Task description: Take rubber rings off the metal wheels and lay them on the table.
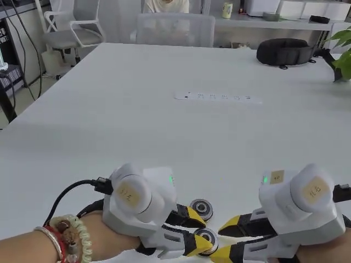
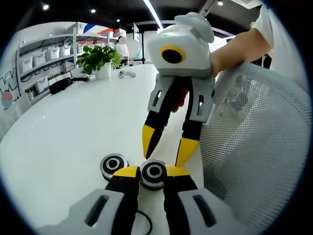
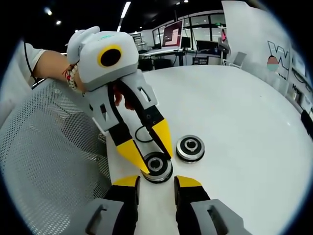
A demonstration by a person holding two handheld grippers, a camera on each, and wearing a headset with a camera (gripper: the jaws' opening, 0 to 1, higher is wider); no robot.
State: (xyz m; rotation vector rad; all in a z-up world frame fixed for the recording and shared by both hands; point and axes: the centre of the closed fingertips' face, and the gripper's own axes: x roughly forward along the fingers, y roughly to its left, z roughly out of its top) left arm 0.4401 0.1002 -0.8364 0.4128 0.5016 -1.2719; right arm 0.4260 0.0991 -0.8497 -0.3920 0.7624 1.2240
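Wheel (image 2: 154,174) clamped in left hand-held gripper (image 3: 155,160); right hand-held gripper (image 3: 157,182), jaws apart, nearby.

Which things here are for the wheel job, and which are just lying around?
For the job: clamped wheel, spare wheel beside it, left gripper, right gripper.
Just lying about: plant, black bag, power strip, office chair.

A black pouch (image 1: 285,52) lies far right, with a green plant (image 1: 343,52) just beside it. A white socket strip (image 1: 219,97) sits mid-scene. Farther off stand a grey chair (image 1: 175,28) and, to its left, a white chair (image 1: 68,27).
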